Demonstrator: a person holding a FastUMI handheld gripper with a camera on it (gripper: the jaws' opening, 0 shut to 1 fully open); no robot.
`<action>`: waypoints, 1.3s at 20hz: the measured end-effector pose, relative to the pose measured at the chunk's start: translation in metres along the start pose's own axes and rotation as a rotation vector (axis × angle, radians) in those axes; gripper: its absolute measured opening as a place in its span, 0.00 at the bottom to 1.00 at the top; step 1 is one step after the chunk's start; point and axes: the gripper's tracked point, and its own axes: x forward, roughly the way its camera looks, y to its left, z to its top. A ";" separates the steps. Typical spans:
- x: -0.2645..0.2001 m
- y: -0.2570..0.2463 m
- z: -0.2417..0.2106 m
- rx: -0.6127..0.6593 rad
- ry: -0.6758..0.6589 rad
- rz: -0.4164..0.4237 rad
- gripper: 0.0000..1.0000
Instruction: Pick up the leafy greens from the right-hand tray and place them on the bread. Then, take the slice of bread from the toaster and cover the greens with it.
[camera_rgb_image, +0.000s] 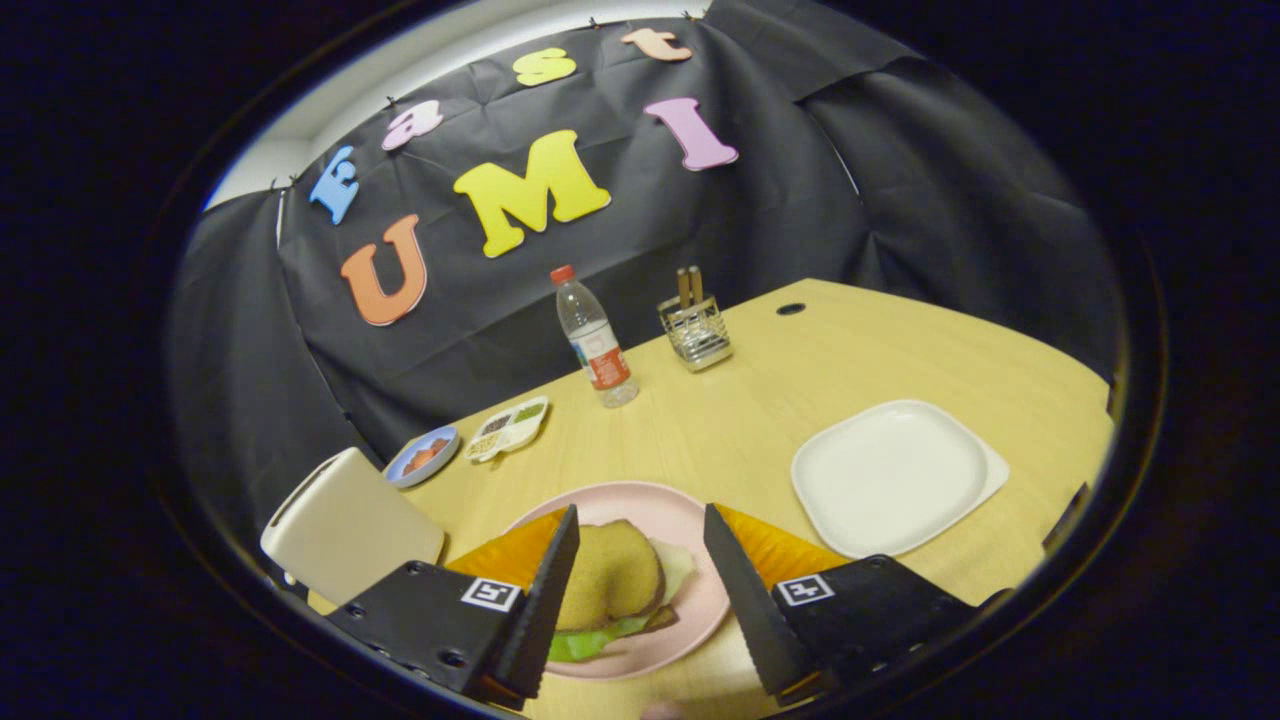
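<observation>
A pink plate (660, 505) lies on the wooden table, just ahead of and between my fingers. On it sits a slice of brown bread (610, 578) over leafy greens (590, 640), whose green edge pokes out near the left finger, with a paler slice showing underneath on the right. My gripper (640, 600) is open, its two black fingers standing wide on either side of the stack and touching nothing. The cream toaster (345, 535) stands to the left of the left finger. The white square tray (893, 475) beyond the right finger is bare.
A water bottle (595, 340) and a wire holder with utensils (695, 330) stand at the back of the table by the black cloth wall. A small blue dish (423, 455) and a white divided dish (510, 428) lie behind the toaster. A cable hole (790, 309) marks the far table.
</observation>
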 end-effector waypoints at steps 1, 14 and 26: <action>-0.006 -0.002 0.009 -0.026 -0.027 -0.009 0.85; -0.159 0.026 0.114 -0.329 -0.453 0.008 0.95; -0.193 0.027 0.115 -0.293 -0.508 0.021 0.95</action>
